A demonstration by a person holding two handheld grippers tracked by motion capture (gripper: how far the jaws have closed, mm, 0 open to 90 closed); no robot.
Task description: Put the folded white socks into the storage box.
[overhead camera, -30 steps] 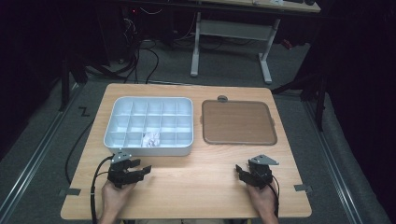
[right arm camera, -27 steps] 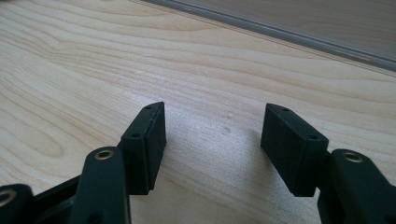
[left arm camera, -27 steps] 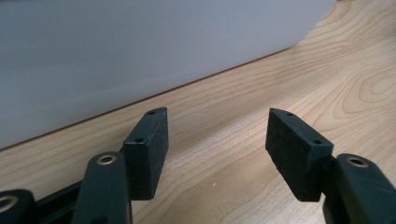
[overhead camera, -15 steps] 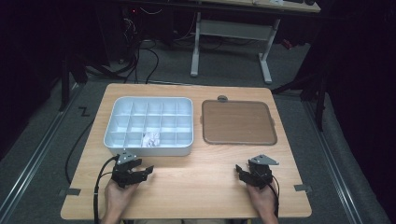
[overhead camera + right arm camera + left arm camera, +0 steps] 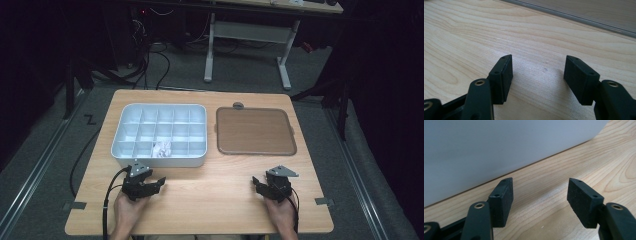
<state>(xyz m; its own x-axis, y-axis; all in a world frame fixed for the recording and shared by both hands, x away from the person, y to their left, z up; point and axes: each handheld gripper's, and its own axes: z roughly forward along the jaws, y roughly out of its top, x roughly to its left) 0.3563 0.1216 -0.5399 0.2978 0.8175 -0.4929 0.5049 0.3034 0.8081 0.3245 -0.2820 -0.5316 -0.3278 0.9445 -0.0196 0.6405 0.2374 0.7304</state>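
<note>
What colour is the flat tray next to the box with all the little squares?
Brown with a grey rim, best seen in the high view.

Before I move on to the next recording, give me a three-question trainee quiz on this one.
1. True or false: the left tool is clamped on the crumpled white piece.
2. Which lies on the right half of the table? A) the brown tray B) the compartment box C) a red cup
3. In the box, is the crumpled white piece in the row nearest the person or the farthest one?

Key
1. False: its pads stand apart over bare wood, beside the box's near wall.
2. A
3. The nearest row.
</note>
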